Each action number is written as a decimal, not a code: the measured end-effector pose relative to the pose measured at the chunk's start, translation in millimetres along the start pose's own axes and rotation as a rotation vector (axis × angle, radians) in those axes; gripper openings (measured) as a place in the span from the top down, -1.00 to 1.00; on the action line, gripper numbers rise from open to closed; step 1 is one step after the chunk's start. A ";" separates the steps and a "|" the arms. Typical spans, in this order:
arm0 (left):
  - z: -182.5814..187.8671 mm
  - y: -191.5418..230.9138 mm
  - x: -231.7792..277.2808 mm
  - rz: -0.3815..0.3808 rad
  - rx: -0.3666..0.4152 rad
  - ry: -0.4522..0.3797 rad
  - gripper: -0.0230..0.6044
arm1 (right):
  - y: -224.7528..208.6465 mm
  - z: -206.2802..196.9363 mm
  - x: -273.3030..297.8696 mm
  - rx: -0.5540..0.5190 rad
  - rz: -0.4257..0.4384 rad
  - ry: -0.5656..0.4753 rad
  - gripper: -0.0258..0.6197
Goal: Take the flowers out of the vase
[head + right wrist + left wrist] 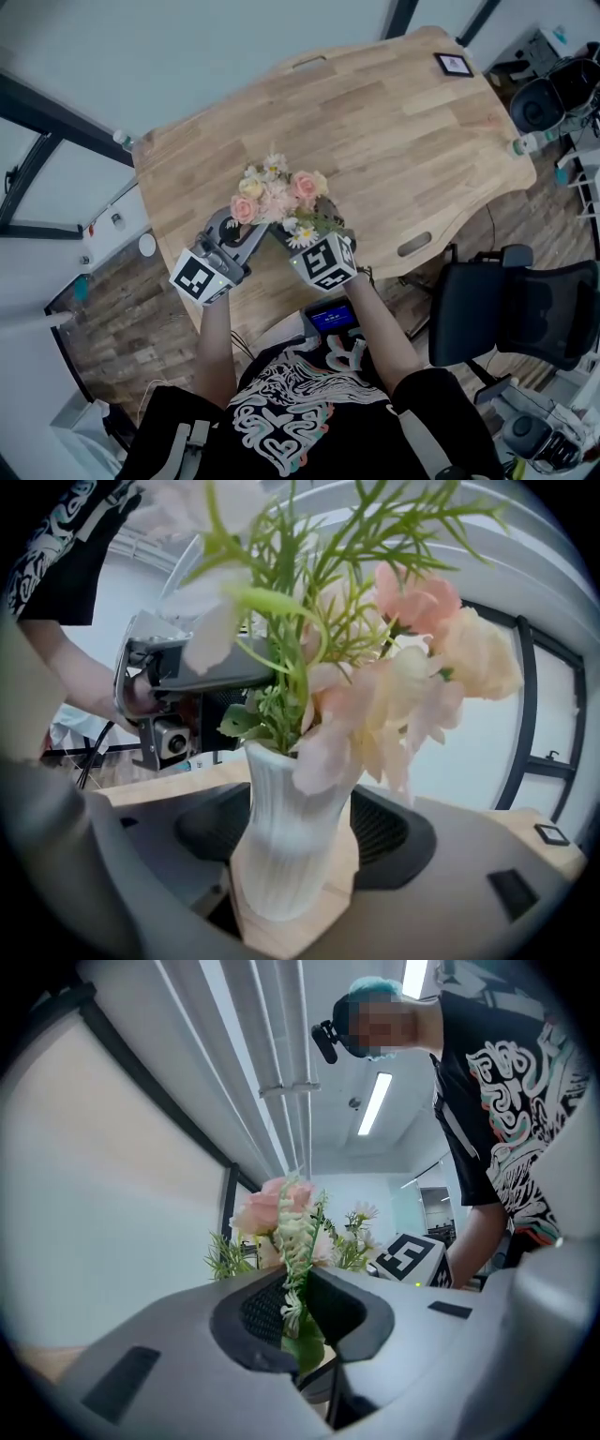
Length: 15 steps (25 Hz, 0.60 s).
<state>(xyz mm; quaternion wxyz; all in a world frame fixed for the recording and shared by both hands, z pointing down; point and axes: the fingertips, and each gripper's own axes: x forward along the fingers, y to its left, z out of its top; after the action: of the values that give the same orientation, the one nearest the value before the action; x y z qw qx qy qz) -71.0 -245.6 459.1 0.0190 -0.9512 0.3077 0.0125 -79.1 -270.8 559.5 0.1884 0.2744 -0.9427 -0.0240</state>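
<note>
Near the 6 o'clock edge of the table [394,122], the right gripper [295,841] has its jaws closed on the white vase [281,789], probably to hold it steady. From 8 o'clock, the left gripper [302,1312] pinches a sprig of the flowers [277,197], which are not yet out of the vase, apparently ready to lift them.

Pale wooden worktop [403,141], white ribbed vase [286,836] of flowers [277,197] stood near its front edge, small dark-framed square [454,65] lay flat at far right corner.
</note>
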 end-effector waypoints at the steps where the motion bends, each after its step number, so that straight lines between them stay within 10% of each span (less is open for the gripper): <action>1: 0.3 0.3 -0.4 -0.002 -0.007 -0.003 0.78 | 0.1 0.0 0.3 0.000 0.002 0.002 -0.13; 15: 7.1 -2.2 -2.5 0.016 -0.010 -0.012 0.78 | 0.3 -6.4 -6.3 0.005 -0.001 0.040 -0.13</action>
<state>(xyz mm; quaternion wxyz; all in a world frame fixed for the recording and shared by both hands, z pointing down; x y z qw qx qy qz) -71.8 -242.1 452.2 0.0158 -0.9487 0.3150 0.0200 -72.0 -266.9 563.3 0.2064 0.2755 -0.9387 -0.0161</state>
